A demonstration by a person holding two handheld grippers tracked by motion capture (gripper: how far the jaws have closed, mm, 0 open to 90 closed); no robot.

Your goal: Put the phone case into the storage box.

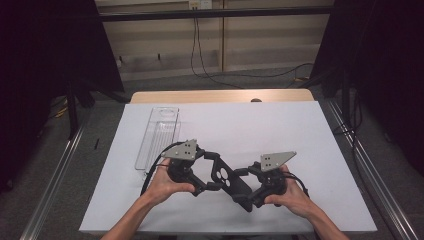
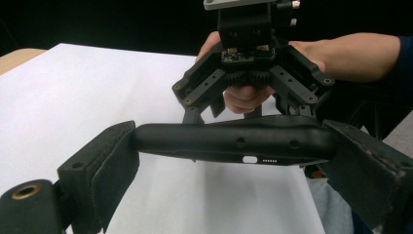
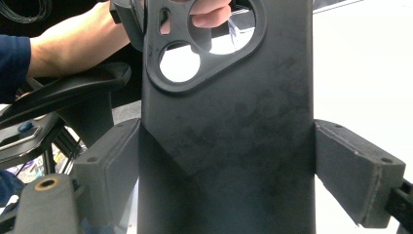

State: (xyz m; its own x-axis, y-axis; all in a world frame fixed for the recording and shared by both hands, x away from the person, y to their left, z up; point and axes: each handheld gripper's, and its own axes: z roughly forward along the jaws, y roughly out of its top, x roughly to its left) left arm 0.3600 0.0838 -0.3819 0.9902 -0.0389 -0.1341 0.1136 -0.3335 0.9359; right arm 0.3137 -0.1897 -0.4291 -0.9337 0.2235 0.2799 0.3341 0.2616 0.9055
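Overhead, my left gripper (image 1: 207,172) and right gripper (image 1: 245,187) meet at lower centre of the frame, both clamped on a black phone case (image 1: 226,176) held above the white sheet (image 1: 280,125). A clear plastic tray (image 1: 159,135) lies at centre left.

Next, the left gripper view: my jaws stand at lower left and lower right, pressed on the two long edges of the phone case (image 2: 234,141), which runs across mid-frame. The right gripper (image 2: 248,114) grips it from behind.

Lastly, the right gripper view: my jaws clamp both sides of the phone case (image 3: 229,126), its camera cut-outs at upper centre.
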